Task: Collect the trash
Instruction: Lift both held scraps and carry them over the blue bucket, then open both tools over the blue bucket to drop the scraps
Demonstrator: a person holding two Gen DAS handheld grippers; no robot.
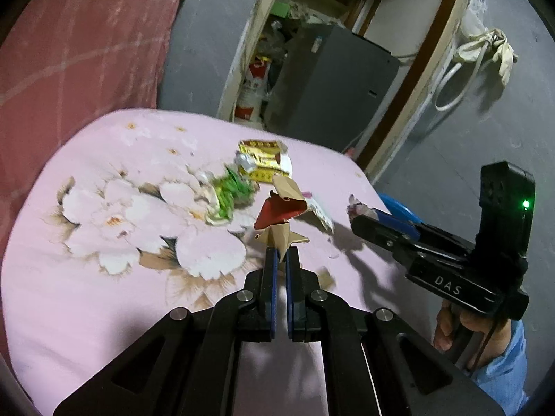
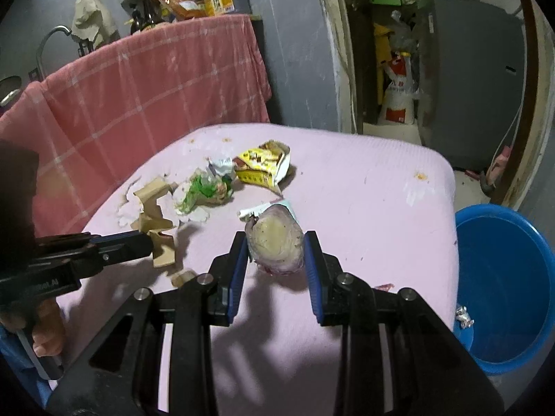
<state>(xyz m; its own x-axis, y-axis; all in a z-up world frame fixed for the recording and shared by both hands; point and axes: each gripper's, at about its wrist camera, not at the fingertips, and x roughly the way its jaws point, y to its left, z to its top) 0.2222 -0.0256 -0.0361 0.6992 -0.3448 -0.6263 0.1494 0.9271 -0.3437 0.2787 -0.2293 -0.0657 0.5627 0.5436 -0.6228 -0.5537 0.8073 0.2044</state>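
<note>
My left gripper (image 1: 281, 251) is shut on a torn piece of brown and red cardboard (image 1: 281, 208) and holds it above the pink floral tablecloth (image 1: 104, 277); it also shows in the right wrist view (image 2: 147, 242) with the cardboard (image 2: 156, 222). My right gripper (image 2: 275, 242) is shut on a purple onion half (image 2: 275, 242); in the left wrist view the right gripper (image 1: 357, 213) is at the table's right edge. A yellow wrapper (image 2: 262, 166), green scraps (image 2: 201, 190) and a white packet (image 2: 267, 209) lie on the cloth.
A blue bucket (image 2: 506, 277) stands on the floor to the right of the table, with a foil scrap (image 2: 463, 317) inside. A pink checked cloth (image 2: 138, 97) covers the counter behind. A grey appliance (image 2: 471, 79) stands in the doorway.
</note>
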